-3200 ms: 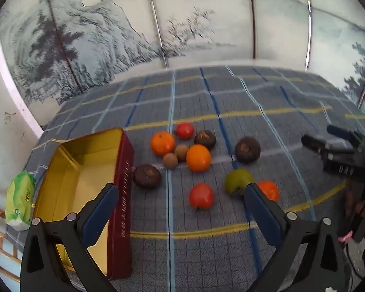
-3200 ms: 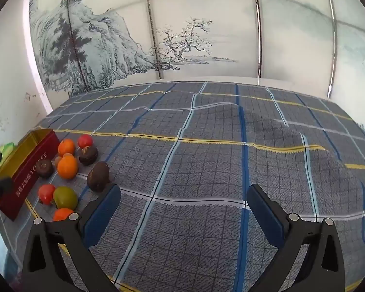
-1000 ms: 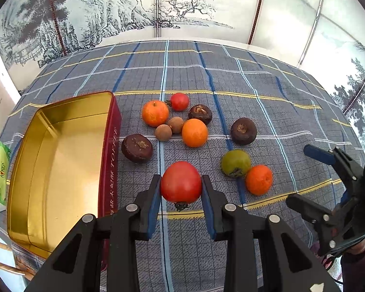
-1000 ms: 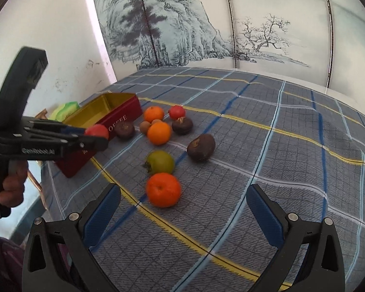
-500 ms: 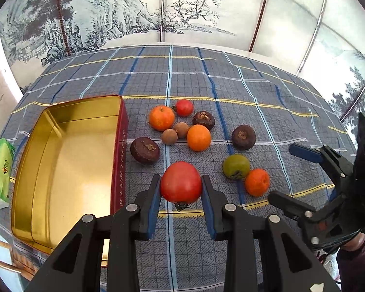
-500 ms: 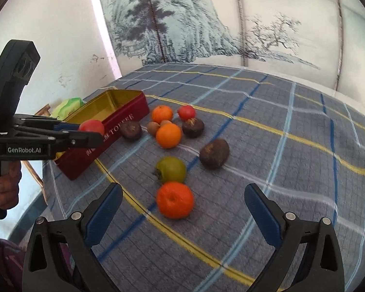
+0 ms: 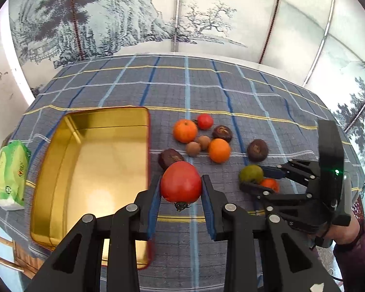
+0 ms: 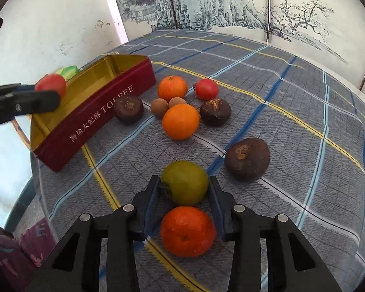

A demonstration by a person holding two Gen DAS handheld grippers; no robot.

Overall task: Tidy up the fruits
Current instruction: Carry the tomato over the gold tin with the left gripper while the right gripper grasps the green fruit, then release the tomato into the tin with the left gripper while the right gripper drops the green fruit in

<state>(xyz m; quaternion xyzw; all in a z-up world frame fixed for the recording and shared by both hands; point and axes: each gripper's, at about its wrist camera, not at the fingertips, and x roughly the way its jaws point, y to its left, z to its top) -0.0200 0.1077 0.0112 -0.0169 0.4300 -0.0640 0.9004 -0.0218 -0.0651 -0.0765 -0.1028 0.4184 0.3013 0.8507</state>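
Gripping a tomato point(image 7: 180, 182) beside the tin point(image 7: 60, 150), the left gripper point(image 7: 181, 194) risks dropping it short. The right gripper point(image 8: 184, 189) closes around the green fruit point(image 8: 185, 182); contact is unclear, and it may nudge the near orange point(image 8: 187, 231).

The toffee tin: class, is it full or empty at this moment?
Empty. The tin's gold floor shows bare from wall to wall; the red tomato is clamped in the left hand-held gripper, not inside.

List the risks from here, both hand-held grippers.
1. The left hand-held gripper holds the red tomato beside the tin, not over it; an early release would likely drop it onto the cloth.
2. The right hand-held gripper flanks the green fruit, with the orange between its fingers too; closing might nudge or roll it.
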